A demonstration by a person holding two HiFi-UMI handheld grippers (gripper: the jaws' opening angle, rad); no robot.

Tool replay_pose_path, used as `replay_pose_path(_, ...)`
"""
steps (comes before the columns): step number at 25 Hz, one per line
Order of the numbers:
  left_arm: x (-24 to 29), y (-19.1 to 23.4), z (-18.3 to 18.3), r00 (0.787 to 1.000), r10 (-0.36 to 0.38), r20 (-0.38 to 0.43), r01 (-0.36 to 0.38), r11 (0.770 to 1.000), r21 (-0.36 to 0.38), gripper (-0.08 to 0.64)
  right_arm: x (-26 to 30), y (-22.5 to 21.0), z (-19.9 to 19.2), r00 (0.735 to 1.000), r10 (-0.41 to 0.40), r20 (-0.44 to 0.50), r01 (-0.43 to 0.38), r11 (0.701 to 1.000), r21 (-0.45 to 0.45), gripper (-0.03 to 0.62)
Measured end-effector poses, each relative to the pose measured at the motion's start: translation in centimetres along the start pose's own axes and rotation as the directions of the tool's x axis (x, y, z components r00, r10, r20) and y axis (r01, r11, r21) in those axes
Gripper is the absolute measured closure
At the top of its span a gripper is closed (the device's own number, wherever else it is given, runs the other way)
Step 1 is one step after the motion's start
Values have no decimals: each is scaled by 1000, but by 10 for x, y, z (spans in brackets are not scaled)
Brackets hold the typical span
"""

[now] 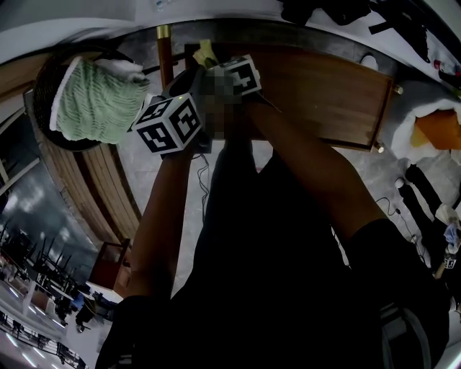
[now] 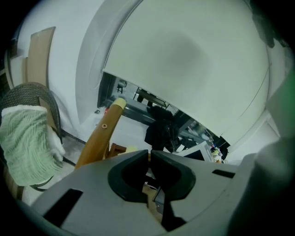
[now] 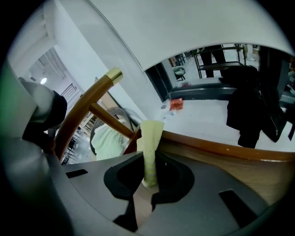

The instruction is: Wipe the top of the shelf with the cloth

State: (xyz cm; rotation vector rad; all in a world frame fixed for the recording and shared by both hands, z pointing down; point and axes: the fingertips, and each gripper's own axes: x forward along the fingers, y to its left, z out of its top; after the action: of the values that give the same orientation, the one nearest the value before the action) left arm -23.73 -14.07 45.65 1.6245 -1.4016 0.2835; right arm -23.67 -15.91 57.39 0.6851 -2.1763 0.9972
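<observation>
A pale green ribbed towel (image 1: 97, 101) is draped over the rim of a dark round woven basket (image 1: 43, 81), seen at the left of the head view. A heap of black garments (image 1: 324, 9) is seen at the top edge, and an orange object in white wrapping (image 1: 438, 128) at the right edge. In the right gripper view, a small red packet (image 3: 176, 103) is seen on the pale floor.

Two grey two-jaw grippers are counted, the left gripper (image 2: 150, 157) and the right gripper (image 3: 148, 160); one pale yellow cloth (image 3: 151, 138), one brown wooden shelf (image 1: 324, 94) and one green ribbed towel (image 1: 97, 101) are counted.
</observation>
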Motion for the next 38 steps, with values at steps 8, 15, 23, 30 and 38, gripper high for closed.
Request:
replay_pose_path(8,29,-24,-21,998,-19,-64,19,1000,1,548,-27,-38,-10,997,-68,-27,68,997,35,543)
replay_pose_path(15,59,-47,-38,994,-16,-112,14,1000,-22,548,-56,-71,-16,995,-99,-27,101,993,62,543)
replay_pose_path(23,85,-87,-56,986,-39,-164,42,999,16,548,-97,-115,-31,988,-152,-11,152,983,108,543)
replay_pose_path(30,107,-128,-79,977,-63,-206,75,996,49,548,-136,-159,-48,977,-214,2,211,967,145,543)
replay_pose_path(38,130,-180,-106,964,-104,-247,127,989,79,548,-181,-209,-71,957,-291,0,287,942,171,543)
